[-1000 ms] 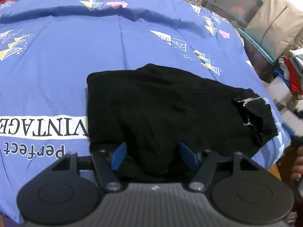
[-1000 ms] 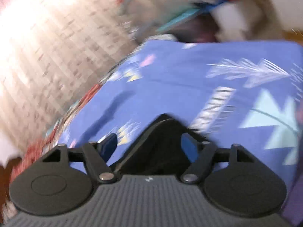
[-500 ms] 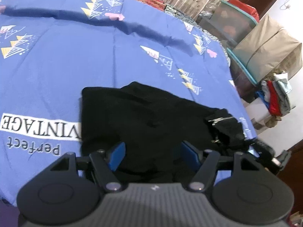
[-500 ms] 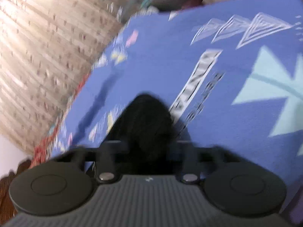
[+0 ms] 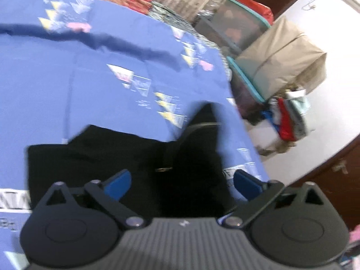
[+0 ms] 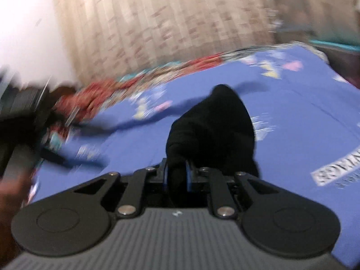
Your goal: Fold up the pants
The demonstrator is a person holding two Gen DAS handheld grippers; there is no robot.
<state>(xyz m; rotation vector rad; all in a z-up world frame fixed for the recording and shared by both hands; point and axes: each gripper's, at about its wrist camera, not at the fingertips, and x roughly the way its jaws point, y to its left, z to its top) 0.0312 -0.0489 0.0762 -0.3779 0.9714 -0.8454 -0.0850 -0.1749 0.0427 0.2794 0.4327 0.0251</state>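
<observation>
The black pants lie partly folded on the blue printed bedsheet. One end of them is lifted into a peak on the right. My left gripper is open and empty, its blue fingers just above the near edge of the pants. My right gripper is shut on a bunch of the black pants and holds it up above the sheet. Both views are blurred by motion.
Storage boxes and a beige fabric bin stand past the bed's right edge, with a pile of clothes on the floor. A red patterned cover and curtains lie beyond the far side of the bed.
My right gripper has shut on the end of the pants and lifted it up and over the sheet. My left gripper stayed open and drew back toward the near edge.
</observation>
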